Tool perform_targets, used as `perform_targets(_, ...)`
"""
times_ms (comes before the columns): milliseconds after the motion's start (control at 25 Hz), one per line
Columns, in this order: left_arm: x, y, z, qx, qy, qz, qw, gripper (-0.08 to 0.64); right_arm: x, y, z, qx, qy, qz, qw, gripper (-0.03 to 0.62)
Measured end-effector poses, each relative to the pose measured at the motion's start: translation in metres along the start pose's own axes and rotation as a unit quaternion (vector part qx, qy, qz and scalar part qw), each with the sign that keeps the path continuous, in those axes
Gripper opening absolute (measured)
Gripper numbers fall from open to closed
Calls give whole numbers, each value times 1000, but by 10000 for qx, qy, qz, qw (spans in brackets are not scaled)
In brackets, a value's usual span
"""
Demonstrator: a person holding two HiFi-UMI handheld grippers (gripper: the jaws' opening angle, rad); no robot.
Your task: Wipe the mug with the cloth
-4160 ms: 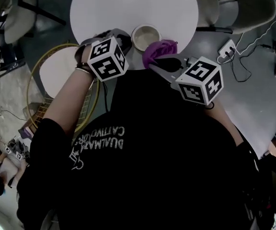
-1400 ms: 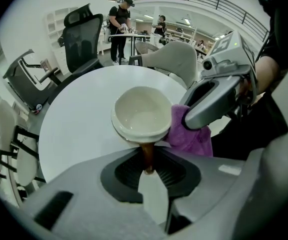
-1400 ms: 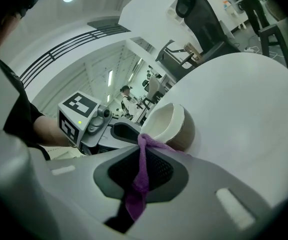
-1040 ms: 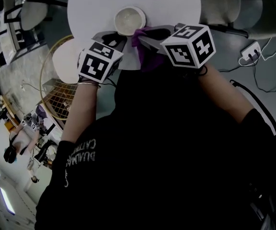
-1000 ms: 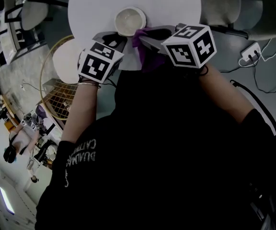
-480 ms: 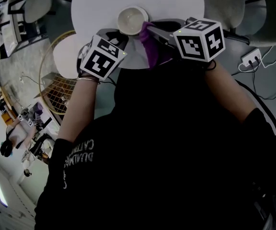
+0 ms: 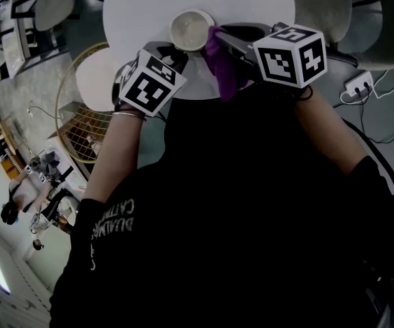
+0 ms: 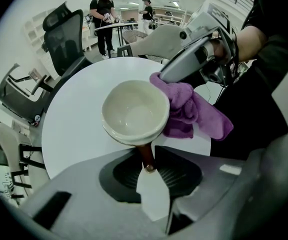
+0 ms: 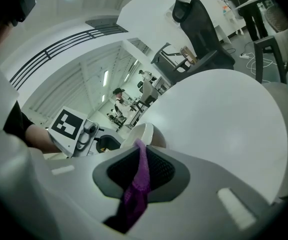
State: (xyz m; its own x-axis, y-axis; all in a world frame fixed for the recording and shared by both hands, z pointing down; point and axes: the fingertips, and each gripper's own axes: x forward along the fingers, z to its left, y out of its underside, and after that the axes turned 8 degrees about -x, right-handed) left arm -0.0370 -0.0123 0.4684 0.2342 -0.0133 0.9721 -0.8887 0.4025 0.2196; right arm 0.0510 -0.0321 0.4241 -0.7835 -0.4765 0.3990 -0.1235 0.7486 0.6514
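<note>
A cream mug (image 7: 191, 29) (image 8: 135, 111) stands near the front edge of the round white table (image 7: 149, 5). Its brown handle (image 8: 146, 156) sits between the jaws of my left gripper (image 8: 147, 151) (image 7: 173, 48), which are opening; the pads still look to touch it. My right gripper (image 7: 219, 36) (image 9: 140, 149) is shut on a purple cloth (image 7: 221, 63) (image 8: 190, 110) (image 9: 138, 181). The cloth is bunched against the mug's right side and hangs down past the table edge. In the right gripper view the mug (image 9: 144, 133) shows just beyond the jaws.
A gold wire-frame chair (image 7: 81, 132) with a pale seat stands left of the table. More chairs ring the far side (image 7: 323, 2). A power strip with cables (image 7: 358, 84) lies on the floor at right. Two people (image 8: 104, 11) stand far off behind a black office chair (image 8: 66, 31).
The right gripper has shifted a little to the right with the cloth, which now hangs lower beside the mug. The left gripper has stayed at the mug's handle.
</note>
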Motion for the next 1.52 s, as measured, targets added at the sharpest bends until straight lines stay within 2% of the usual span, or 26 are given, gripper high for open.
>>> perform_targets(240, 4, 0, -1, 65, 138, 15, 9999, 86, 4, -2, -6, -43, 3, 141, 9999, 51)
perform_targets(640, 6, 2, -1, 241, 184, 372, 9988, 89, 7, -10, -18, -777, 18, 846, 9934, 48)
perform_targets(960, 6, 6, -1, 335, 190, 528, 9979, 92, 12, -14, -19, -1196, 206, 971, 9879, 32)
perform_targets(1160, 6, 8, 0, 695, 43, 752, 9947, 104, 14, -20, -22, -1507, 359, 1087, 9819, 32)
perform_targets(1320, 7, 9, -1, 639, 52, 696, 9955, 103, 17, -22, -22, -1838, 427, 1229, 9743, 31)
perform_targets(1520, 7, 9, 0, 713, -10, 635, 9954, 101, 17, -22, -22, -1959, 397, 1298, 9712, 29)
